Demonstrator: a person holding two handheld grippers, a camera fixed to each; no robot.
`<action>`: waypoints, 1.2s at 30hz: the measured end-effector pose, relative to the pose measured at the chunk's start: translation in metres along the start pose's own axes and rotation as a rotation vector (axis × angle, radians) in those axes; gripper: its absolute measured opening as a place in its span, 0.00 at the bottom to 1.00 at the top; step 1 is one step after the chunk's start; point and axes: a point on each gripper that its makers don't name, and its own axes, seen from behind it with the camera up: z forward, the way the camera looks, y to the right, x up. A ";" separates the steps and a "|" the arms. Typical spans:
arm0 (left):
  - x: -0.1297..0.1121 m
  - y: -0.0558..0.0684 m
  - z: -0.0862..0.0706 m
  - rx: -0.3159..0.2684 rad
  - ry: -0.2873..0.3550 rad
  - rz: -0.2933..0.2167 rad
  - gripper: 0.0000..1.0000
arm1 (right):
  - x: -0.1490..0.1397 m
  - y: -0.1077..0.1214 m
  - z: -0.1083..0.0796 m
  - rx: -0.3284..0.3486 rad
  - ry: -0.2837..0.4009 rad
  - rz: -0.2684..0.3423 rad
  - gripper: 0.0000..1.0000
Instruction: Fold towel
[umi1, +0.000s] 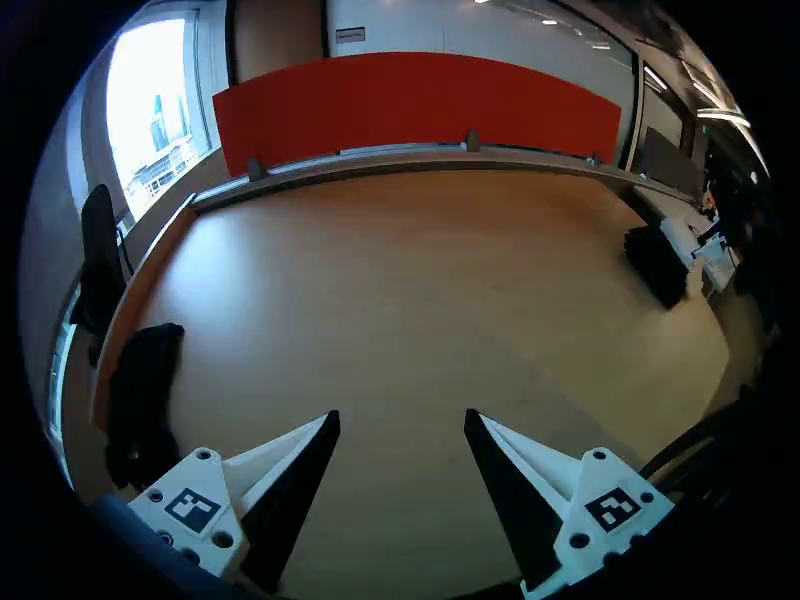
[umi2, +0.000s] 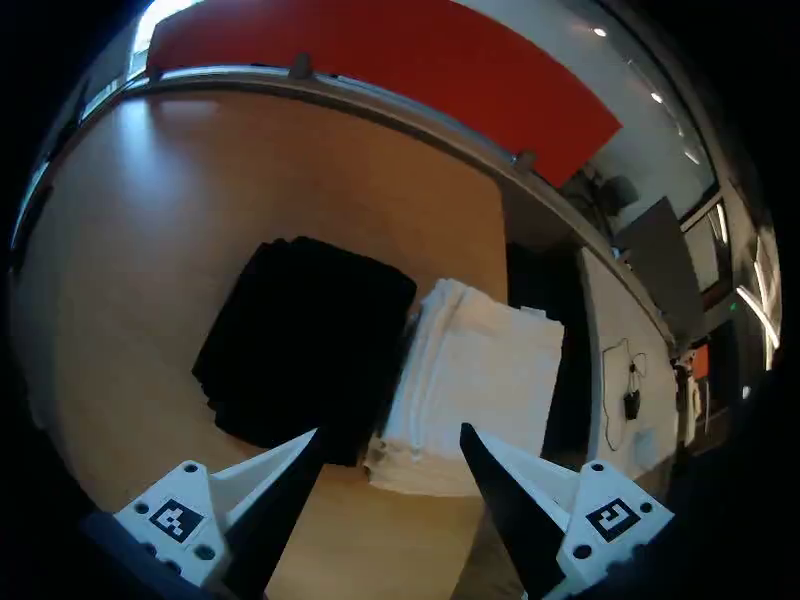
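This looks like an office. A long wooden desk (umi1: 400, 290) has a red panel (umi1: 400, 100) along its back edge. A black chair (umi1: 100, 255) stands by a big window (umi1: 155, 100), and long lights (umi1: 655, 78) shine on the ceiling.

On the table (umi2: 120, 250): left towel stack (umi2: 300, 340) & right towel stack (umi2: 480, 400), side by side, touching, both by table's right edge. Partition (umi2: 400, 60) runs along table's far edge. Chair (umi1: 100, 260) off table's left side; 2nd desk (umi2: 625, 330) off its right, w/ a gap between.
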 end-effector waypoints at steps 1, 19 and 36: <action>0.000 0.000 0.000 0.000 0.001 0.000 0.92 | 0.001 -0.001 -0.001 0.001 0.005 0.004 1.00; 0.010 -0.008 -0.007 0.002 0.030 -0.014 0.92 | 0.026 -0.027 -0.012 0.034 0.090 0.160 1.00; 0.027 -0.016 -0.009 0.022 0.071 -0.033 0.92 | 0.050 -0.052 -0.029 0.044 0.208 0.350 1.00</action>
